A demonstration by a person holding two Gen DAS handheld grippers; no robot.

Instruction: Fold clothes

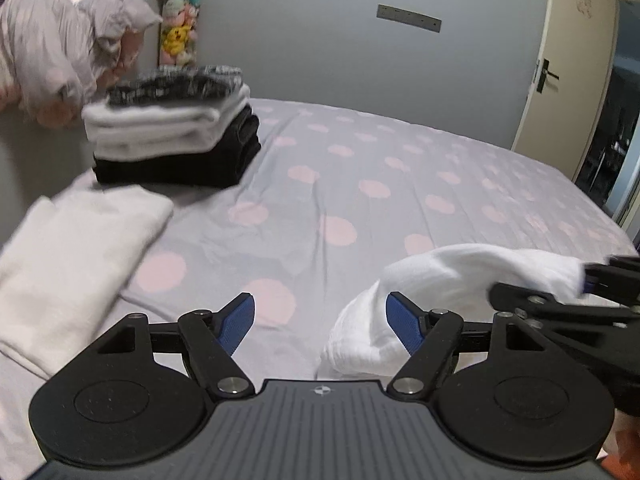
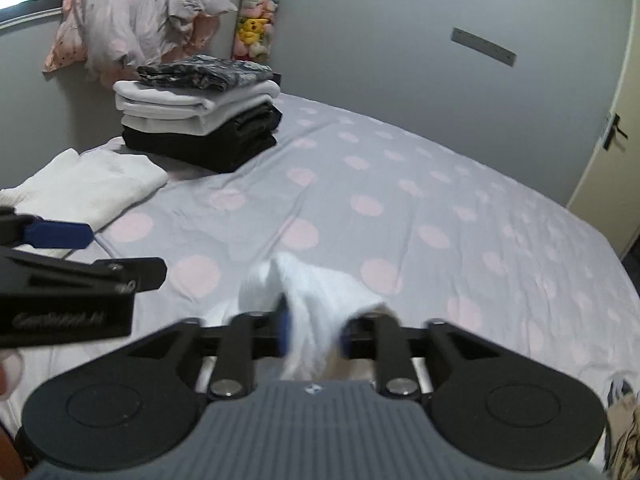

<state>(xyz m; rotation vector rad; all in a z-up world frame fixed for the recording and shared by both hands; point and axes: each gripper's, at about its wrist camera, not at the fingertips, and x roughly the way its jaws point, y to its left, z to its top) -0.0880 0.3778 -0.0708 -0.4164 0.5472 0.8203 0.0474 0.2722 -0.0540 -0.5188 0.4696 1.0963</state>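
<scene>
On the bed [image 2: 460, 184] far-left corner, our folded stack [image 2: 200, 120] & a folded white piece [image 2: 88, 188] look done. Left gripper [image 1: 320, 322] spread, empty; right gripper [image 2: 314, 330] part-spread w/ a crumpled white garment [image 2: 316, 292] between the jaws, yet to fold.

Spotted bed sheet [image 2: 400, 184], stuffed toys [image 2: 254, 28] hanging in the corner, cream door [image 1: 568, 80] at right.

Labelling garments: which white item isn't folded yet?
The crumpled white garment between the right gripper's jaws. The white folded piece lies flat alone at left; the other whites sit folded in the stack.
</scene>
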